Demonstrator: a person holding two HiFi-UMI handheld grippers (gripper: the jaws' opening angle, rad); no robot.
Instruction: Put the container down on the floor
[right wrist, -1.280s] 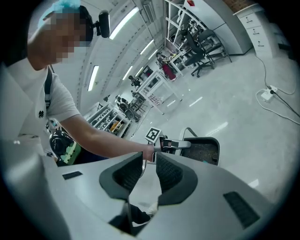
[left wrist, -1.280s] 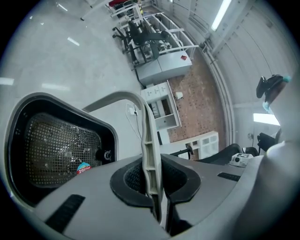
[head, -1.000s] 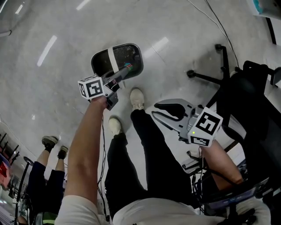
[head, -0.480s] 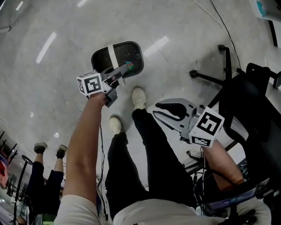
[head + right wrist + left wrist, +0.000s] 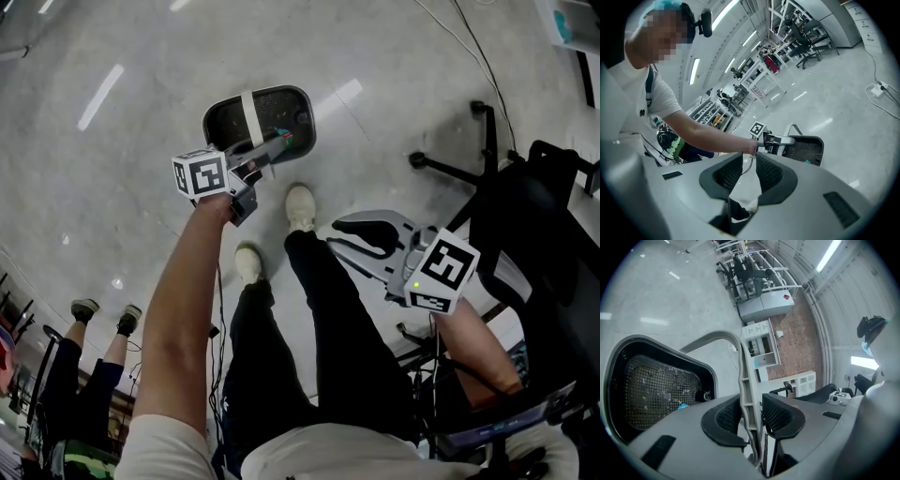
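A black mesh container [image 5: 272,112] with a pale grey handle [image 5: 247,111] rests on the grey floor ahead of my feet. My left gripper [image 5: 281,141] reaches over its near rim. In the left gripper view the handle [image 5: 745,376] stands upright between the pads of that gripper [image 5: 751,416], and narrow gaps show on both sides. Its jaws have just been opening, with the handle still between them. Beside it lies the container's mesh bottom [image 5: 661,385]. My right gripper [image 5: 333,236] hovers over my right leg, open and holding nothing. It looks toward the container [image 5: 806,150].
A black office chair [image 5: 530,216] and its wheeled base [image 5: 459,164] stand at the right. A cable [image 5: 469,56] runs across the floor beyond. My shoes [image 5: 300,206] are just short of the container. Another person's legs [image 5: 89,323] are at the lower left.
The left gripper's cube and the container have barely shifted in the picture. The bystander's feet at the lower left have moved further down and left.
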